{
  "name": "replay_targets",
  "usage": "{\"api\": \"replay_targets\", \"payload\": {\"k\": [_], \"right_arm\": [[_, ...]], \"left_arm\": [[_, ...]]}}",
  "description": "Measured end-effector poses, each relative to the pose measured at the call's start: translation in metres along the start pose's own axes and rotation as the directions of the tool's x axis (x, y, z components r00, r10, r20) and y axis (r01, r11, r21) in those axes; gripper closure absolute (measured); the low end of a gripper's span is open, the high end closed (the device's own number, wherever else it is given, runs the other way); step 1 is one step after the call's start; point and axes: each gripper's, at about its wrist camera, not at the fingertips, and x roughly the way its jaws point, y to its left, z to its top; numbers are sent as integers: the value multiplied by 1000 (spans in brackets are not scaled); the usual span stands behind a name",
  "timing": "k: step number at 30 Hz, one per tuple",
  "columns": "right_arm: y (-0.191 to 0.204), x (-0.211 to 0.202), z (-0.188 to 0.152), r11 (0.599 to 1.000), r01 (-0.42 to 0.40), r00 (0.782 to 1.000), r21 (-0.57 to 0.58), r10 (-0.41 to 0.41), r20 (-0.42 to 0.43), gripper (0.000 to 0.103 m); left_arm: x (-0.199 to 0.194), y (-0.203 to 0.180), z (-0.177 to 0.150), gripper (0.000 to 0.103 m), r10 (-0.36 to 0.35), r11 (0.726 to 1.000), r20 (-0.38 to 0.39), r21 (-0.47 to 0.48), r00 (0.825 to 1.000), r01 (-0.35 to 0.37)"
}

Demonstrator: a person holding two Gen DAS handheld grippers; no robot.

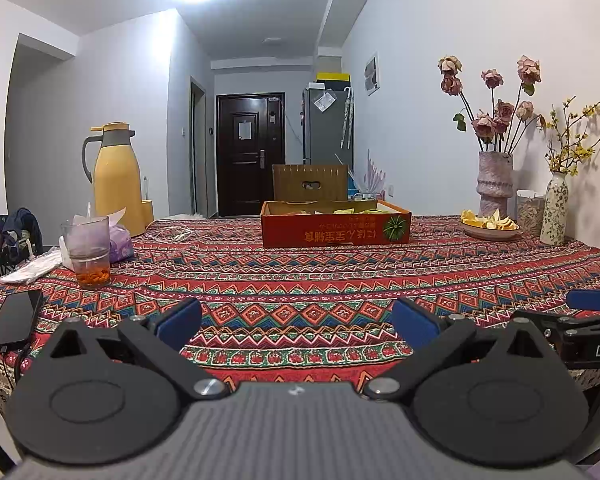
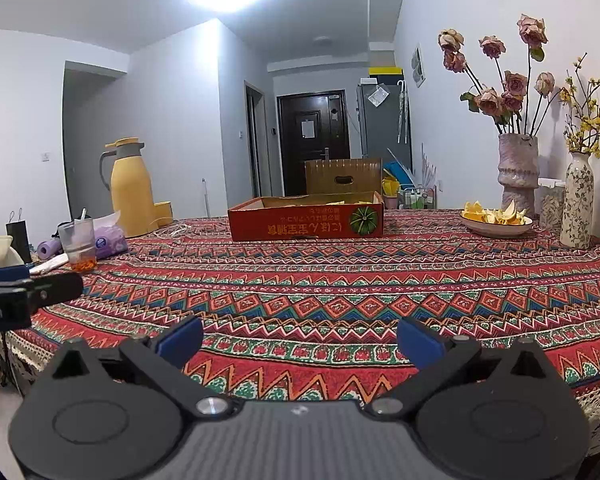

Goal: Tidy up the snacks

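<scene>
At far left a black phone point(image 1: 14, 320) lies on the table point(image 1: 300, 280), with a clear glass tumbler point(image 1: 87, 252) and a yellow thermos jug point(image 1: 116, 178) behind it. The left gripper point(image 1: 296, 322) hovers over the patterned cloth, blue pads wide apart and empty. Mid-table, well beyond both, sits the shallow red cardboard box point(image 1: 336, 224) holding yellow snack packets point(image 1: 344, 211). The right gripper point(image 2: 300, 340) – equally wide, empty. A plate of orange peel point(image 2: 496, 220) sits far right.

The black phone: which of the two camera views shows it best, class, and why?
The left wrist view. There the phone lies flat near the table's left edge, its whole dark face visible with a cable at its near end. In the right wrist view no phone can be seen; the left gripper fills that side.
</scene>
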Motion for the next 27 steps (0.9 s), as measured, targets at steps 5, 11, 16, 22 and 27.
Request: {"api": "replay_targets", "payload": {"k": [5, 11, 16, 22, 27], "right_arm": [[0, 0, -1, 1000, 0, 1000, -2, 0, 0, 0], [0, 0, -1, 1000, -4, 1000, -3, 4, -4, 0], [0, 1, -1, 1000, -5, 1000, -1, 5, -4, 0], [-1, 1, -2, 1000, -7, 1000, 1, 7, -7, 0], [0, 1, -1, 1000, -4, 1000, -4, 4, -9, 0]], "left_arm": [[0, 0, 0, 0, 1, 1000, -1, 1, 1000, -1], [0, 0, 0, 0, -2, 1000, -3, 0, 1000, 2], [-1, -1, 0, 0, -2, 1000, -4, -1, 1000, 2], [-1, -1, 1, 0, -2, 1000, -3, 0, 1000, 2], [-2, -1, 1, 0, -2, 1000, -4, -1, 1000, 2]]}}
